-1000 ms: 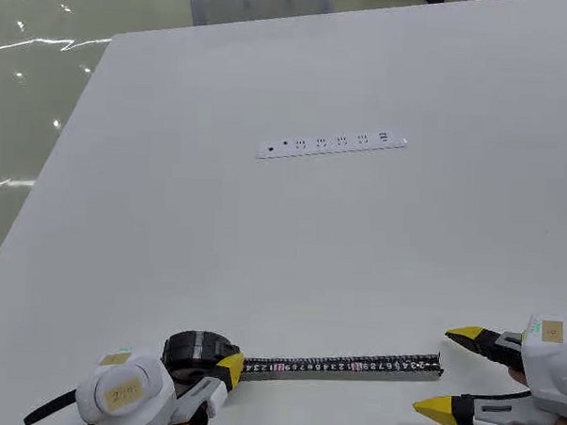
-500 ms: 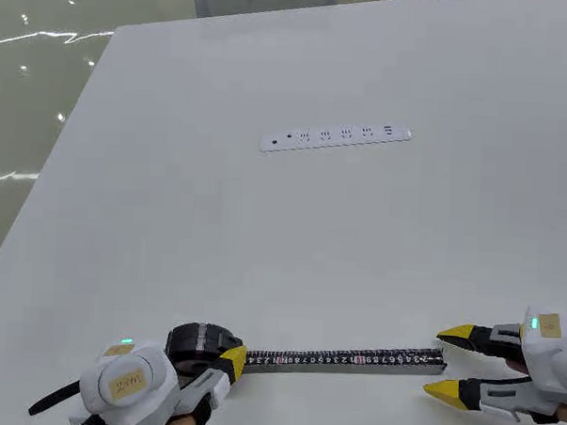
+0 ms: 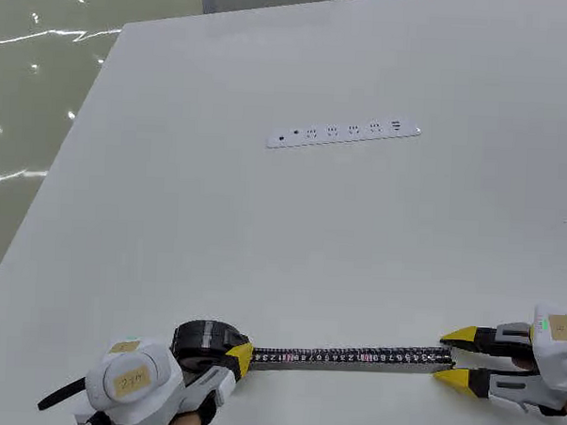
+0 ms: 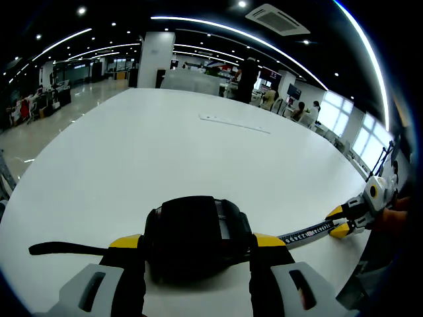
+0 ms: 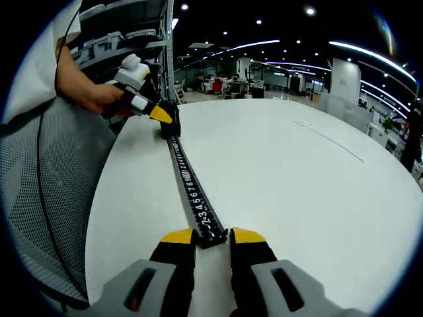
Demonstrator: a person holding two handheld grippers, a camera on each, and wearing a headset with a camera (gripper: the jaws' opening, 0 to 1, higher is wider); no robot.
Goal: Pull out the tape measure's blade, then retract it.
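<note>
A black tape measure case [image 3: 201, 342] [image 4: 197, 231] rests on the white table near its front edge, and my left gripper [image 3: 213, 356] [image 4: 197, 242] is shut on it from both sides. Its black blade [image 3: 352, 356] [image 5: 192, 188] lies flat on the table, drawn out to the right. My right gripper [image 3: 454, 357] [image 5: 212, 236] sits at the blade's far end, its yellow fingertips [image 5: 177, 238] pressed against both edges of the end hook. In the right gripper view the left gripper [image 5: 158, 113] holds the case at the blade's far end.
A white power strip [image 3: 343, 133] [image 4: 234, 123] lies across the middle of the table [image 3: 217, 219]. The table's left edge [image 3: 64, 165] drops to a shiny green floor. A hand and a mesh sleeve [image 5: 53, 165] are at the left of the right gripper view.
The right gripper's jaws have narrowed from wide apart to closed around the blade's end. The left gripper and the case have stayed put; the head camera shifted slightly.
</note>
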